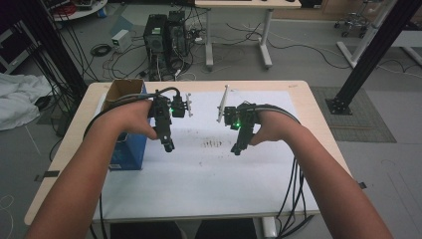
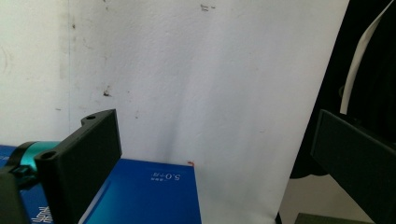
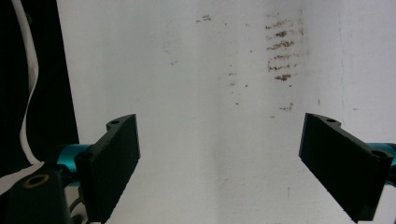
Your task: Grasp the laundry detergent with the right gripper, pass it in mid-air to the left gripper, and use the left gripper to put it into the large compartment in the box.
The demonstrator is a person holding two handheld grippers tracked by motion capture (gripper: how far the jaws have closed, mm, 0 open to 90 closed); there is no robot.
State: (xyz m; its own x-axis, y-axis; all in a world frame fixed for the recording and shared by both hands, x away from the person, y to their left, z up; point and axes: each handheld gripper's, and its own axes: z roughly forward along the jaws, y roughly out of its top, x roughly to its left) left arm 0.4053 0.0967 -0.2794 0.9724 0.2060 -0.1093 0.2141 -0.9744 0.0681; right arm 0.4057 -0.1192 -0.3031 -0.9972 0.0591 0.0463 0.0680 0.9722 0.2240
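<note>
Overhead, a person's two forearms reach in from the near edge of a pale wooden table covered by a large white paper sheet. The left gripper and right gripper hover over the sheet's middle, well apart, with a smudge of dark brown marks on the paper between them. A blue cardboard box, its top flaps open, stands at the table's left edge just beside the left hand.

The left gripper view shows its black jaws spread wide, nothing between them, with the blue box's printed face below. The right gripper view shows jaws equally wide and empty above the white paper, the brown streaks clearer there.
</note>
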